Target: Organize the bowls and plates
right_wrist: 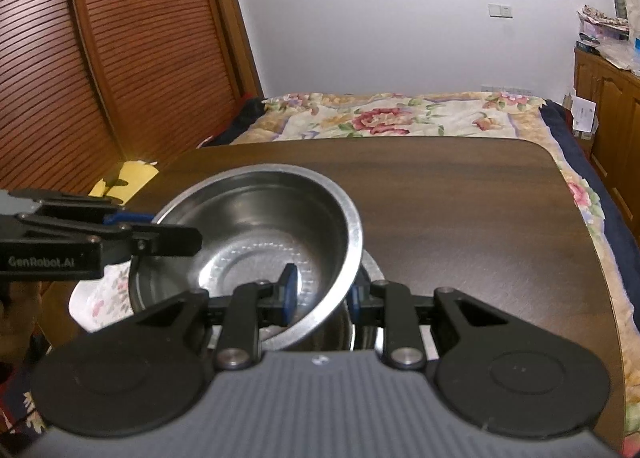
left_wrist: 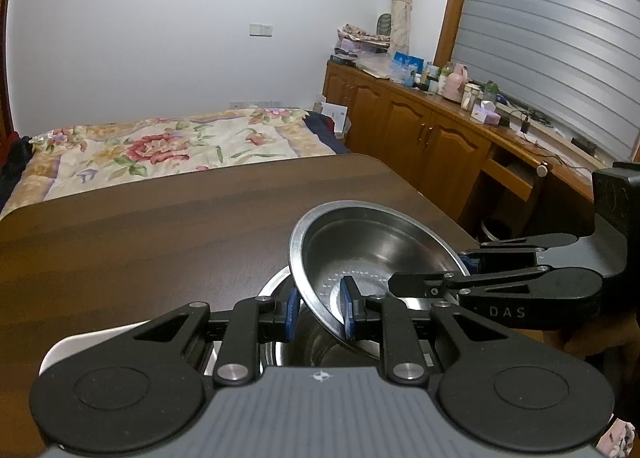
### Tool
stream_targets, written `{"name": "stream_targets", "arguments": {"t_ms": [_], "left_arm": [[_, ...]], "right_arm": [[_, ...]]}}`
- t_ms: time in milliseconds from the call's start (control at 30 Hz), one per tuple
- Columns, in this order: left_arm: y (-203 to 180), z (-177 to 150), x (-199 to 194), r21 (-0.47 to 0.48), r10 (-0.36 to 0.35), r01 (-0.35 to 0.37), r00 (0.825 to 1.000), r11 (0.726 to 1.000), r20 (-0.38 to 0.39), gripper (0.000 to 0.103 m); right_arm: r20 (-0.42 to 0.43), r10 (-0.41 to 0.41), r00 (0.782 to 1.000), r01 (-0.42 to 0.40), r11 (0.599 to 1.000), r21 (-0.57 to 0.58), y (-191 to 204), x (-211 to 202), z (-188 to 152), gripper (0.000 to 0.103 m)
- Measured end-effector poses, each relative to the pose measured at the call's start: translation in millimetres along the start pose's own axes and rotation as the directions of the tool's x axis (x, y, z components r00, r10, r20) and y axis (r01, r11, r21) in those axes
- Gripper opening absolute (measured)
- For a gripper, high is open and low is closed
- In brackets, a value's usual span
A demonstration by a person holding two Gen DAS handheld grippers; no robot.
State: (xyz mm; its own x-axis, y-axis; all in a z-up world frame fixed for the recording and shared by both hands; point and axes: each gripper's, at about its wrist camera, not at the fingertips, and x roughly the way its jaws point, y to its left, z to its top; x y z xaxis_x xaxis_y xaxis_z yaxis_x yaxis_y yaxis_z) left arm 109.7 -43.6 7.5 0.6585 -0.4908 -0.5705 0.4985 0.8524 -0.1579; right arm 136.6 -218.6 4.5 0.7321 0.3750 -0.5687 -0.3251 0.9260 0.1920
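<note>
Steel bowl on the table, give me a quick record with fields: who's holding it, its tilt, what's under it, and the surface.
held item: steel bowl
left gripper: fingers straddle the near rim, one inside, one outside
right gripper: fingers straddle the opposite rim the same way
tilt: tilted, not level
underneath: second steel bowl, partly hidden
also nearby: floral plate beside the bowls
surface: dark wooden table
</note>
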Motion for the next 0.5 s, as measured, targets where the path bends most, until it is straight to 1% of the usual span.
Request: {"name": "stream_targets", "arguments": {"t_ms": [167,367,500], "left_arm": [[-1,-10,-1,-0.007,0.014,-0.014,1.0,1.0,-0.007,0.023],[-8,-31,0,0.038,0.051,-0.05,0.998,0.998,-0.024,0.024],[-7,-36,2,0.045,0.059,-0.057,0.998,0.997,-0.03,0.024]], "right_arm": [[-0.003,0.004,1.0,-0.004,1.0,-0.011,5,1,-5,0.027],[0.003,-0.022,1.0,0.023,0.998,-0.05,13,2,-16,0.027],[0.005,-0.038,0.999,0.038,0.996,-0.076,15,3,-21,0.027]]}}
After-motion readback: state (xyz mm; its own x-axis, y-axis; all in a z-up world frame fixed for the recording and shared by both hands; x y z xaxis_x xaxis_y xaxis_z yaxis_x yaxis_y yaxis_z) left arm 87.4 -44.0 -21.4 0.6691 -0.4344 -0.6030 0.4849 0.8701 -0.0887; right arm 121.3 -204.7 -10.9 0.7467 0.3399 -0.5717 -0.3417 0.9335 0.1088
